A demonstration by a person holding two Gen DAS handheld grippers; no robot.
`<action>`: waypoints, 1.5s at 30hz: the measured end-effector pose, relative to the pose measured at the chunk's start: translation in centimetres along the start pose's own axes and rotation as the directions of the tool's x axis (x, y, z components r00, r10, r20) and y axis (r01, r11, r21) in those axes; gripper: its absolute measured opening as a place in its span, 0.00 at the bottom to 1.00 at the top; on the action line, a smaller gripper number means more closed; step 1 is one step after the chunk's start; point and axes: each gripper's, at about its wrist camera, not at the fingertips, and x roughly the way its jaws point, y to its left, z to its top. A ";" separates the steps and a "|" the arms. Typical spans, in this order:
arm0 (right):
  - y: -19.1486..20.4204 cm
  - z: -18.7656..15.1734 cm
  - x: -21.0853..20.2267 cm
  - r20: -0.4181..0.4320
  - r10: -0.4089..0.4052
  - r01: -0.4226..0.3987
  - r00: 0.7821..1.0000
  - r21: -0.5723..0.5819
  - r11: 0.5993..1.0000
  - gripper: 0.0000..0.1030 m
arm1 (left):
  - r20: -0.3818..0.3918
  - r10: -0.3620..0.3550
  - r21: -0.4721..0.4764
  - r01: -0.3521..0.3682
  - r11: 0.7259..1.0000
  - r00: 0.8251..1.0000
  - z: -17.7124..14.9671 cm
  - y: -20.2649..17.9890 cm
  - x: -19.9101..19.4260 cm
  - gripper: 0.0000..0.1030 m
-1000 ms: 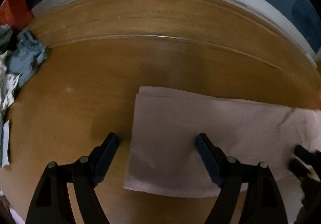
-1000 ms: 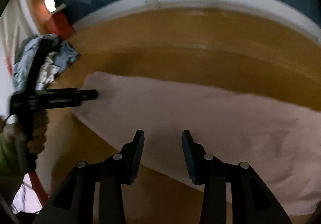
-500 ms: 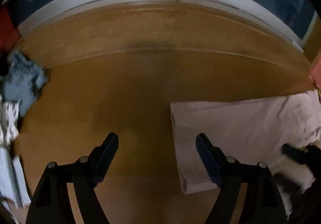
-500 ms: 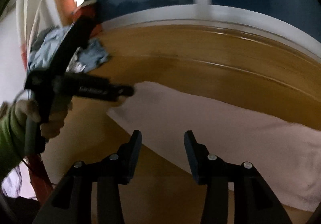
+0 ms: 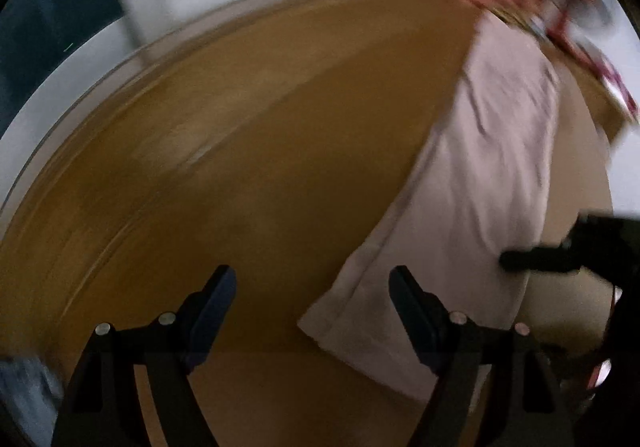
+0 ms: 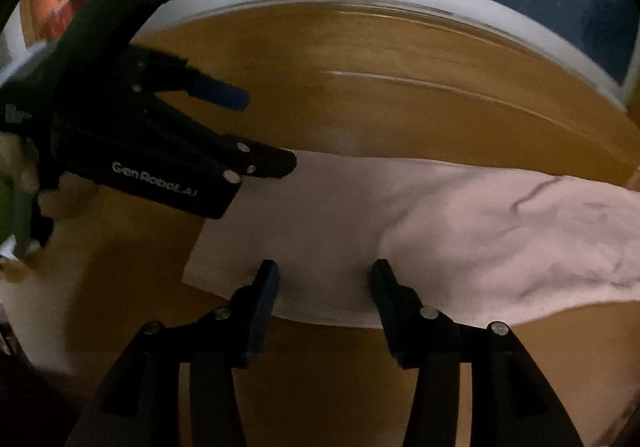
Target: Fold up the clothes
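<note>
Pale pink garment [image 6: 420,231], folded into a long band, flat on wooden table [image 6: 360,107].

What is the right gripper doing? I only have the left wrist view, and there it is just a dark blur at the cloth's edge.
Observer: In the right wrist view the right gripper is open. Its jaws have just been opening, and the near hem of the pink cloth shows between them, not pinched.
Operator: And where does the left gripper sit against the cloth?
Observer: The left gripper is wide open, with one fingertip at the cloth's far left corner and the other over the bare table. I cannot tell whether it touches the cloth.
</note>
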 end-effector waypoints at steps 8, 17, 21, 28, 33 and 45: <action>0.8 -4.5 -4.5 -0.021 -0.043 0.046 0.999 0.133 0.990 0.47 | 0.009 -0.198 0.086 0.197 0.977 0.980 -4.2 -1.2 -3.1 0.74; 4.5 -3.7 -5.1 0.049 -0.067 0.066 0.997 0.011 0.998 0.58 | 0.000 -0.223 0.104 0.222 0.969 0.975 -6.8 0.0 -3.4 0.74; 2.6 -3.5 -3.6 0.004 -0.079 0.078 0.997 0.061 0.995 0.58 | 0.008 -0.249 0.110 0.247 0.963 0.968 -5.5 0.2 -2.7 0.76; 0.0 -4.3 -4.5 0.050 -0.151 0.144 0.987 0.128 0.981 0.32 | 0.013 -0.239 0.115 0.236 0.965 0.971 -6.6 0.6 -3.1 0.76; -3.6 -4.4 -5.5 0.042 -0.090 0.078 0.995 0.219 0.973 0.13 | 0.037 -0.157 0.143 0.151 0.978 0.987 -7.1 0.4 -3.5 0.76; -16.5 -3.2 -9.6 0.211 0.179 -0.264 0.961 0.503 0.823 0.13 | 0.105 -0.072 0.104 0.061 0.993 0.992 -4.3 0.2 -5.3 0.76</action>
